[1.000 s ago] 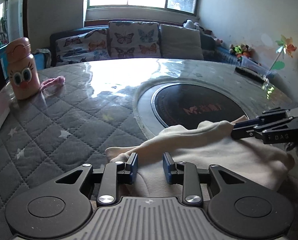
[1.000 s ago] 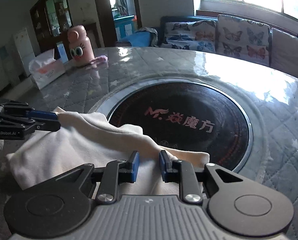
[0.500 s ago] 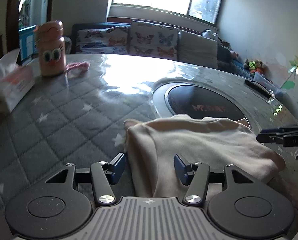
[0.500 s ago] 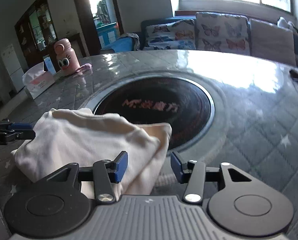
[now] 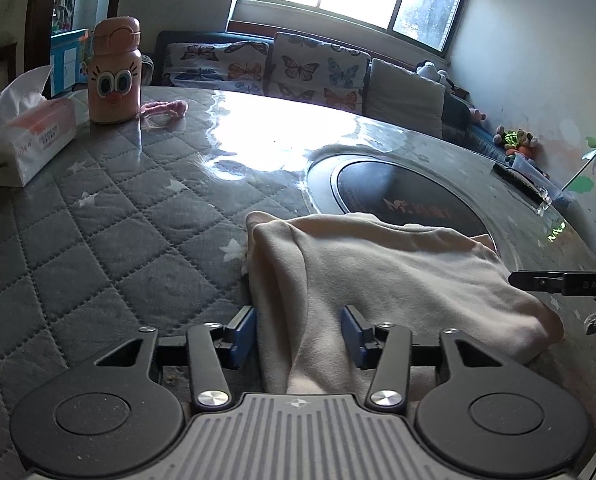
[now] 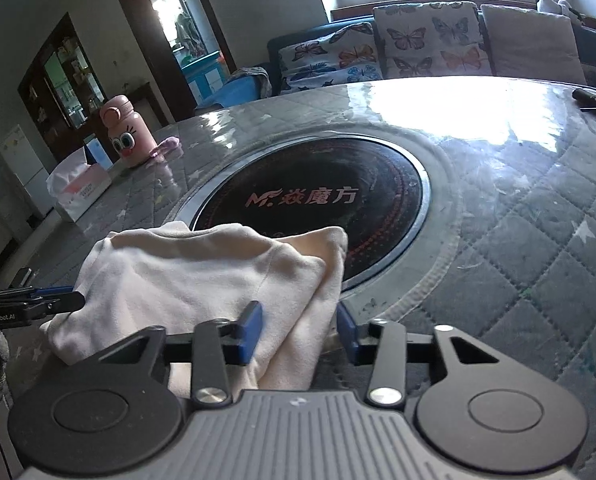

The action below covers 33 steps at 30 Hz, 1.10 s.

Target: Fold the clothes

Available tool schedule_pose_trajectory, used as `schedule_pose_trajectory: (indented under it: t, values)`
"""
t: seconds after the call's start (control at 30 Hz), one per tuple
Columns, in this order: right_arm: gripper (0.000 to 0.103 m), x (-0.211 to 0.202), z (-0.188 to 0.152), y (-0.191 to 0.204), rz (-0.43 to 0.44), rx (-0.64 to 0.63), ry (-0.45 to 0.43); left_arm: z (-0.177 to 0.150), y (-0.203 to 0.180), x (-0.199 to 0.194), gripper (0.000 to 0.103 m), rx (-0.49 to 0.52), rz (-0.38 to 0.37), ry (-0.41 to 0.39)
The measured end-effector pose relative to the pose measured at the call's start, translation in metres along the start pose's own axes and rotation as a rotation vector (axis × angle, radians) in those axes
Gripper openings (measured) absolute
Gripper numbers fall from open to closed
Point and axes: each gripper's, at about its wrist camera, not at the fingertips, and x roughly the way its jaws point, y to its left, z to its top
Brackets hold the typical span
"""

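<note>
Cream-coloured soft knit garment [image 5: 381, 276] is lying bunched in a rough fold on the round table with the grey quilted star-print cover [image 5: 110, 224], its far edge overlapping the rim of the black circular glass cooktop [image 6: 317, 196] set into the table's middle. Left gripper [image 5: 298, 332] is sitting low at the garment's near-left edge, jaws standing wide apart with a ridge of cloth running between the blue pads [image 5: 242, 332]; the pads are not pinching it. Right gripper [image 6: 298, 330] is sitting at the opposite end, jaws likewise spread, a hanging fold of the garment [image 6: 202, 276] passing between them and lying against the left pad. Each gripper's black tip is showing at the edge of the other's view, just beside the cloth. Pink cartoon-faced bottle [image 5: 114, 72] is standing upright at the table's far side, a white tissue box [image 5: 26, 136] near it and a small pink strap [image 5: 166, 108] lying just beside the bottle. Butterfly-print cushions [image 5: 301, 72] are lining the sofa under the window.
</note>
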Motion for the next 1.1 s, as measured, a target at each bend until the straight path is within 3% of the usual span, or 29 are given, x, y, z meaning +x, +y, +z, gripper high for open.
schedule_pose_trajectory:
  t: [0.17,0.3,0.43,0.47,0.7,0.77,0.83,0.87,1.1]
  values:
    - [0.013,0.003,0.000,0.006,0.000,-0.002,-0.013,-0.001,-0.002,0.000,0.032,0.005,0.001,-0.005]
    - [0.013,0.001,-0.001,0.009,0.001,-0.009,-0.019,0.000,-0.003,-0.003,0.032,0.005,0.006,-0.012]
    - [0.024,0.004,0.000,0.003,0.002,0.028,-0.021,0.001,0.000,-0.004,0.035,-0.013,0.024,-0.015]
    - [0.024,0.004,0.000,0.002,0.004,0.033,-0.020,0.001,0.001,-0.004,0.039,-0.019,0.029,-0.014]
    - [0.025,0.009,0.000,-0.004,0.040,0.096,-0.024,0.002,0.006,0.003,0.041,-0.056,0.015,0.007]
    - [0.014,0.011,0.000,-0.001,0.040,0.086,-0.021,0.003,0.007,0.004,0.034,-0.071,0.006,0.007]
    - [0.011,0.011,0.000,0.003,0.035,0.072,-0.025,0.003,0.009,0.005,0.018,-0.093,-0.013,0.010]
    - [0.010,0.010,0.000,0.006,0.033,0.065,-0.027,0.003,0.008,0.005,0.016,-0.099,-0.015,0.005]
    - [0.009,-0.010,0.014,0.026,0.047,0.012,-0.090,0.010,0.002,-0.022,0.013,-0.090,-0.012,-0.087]
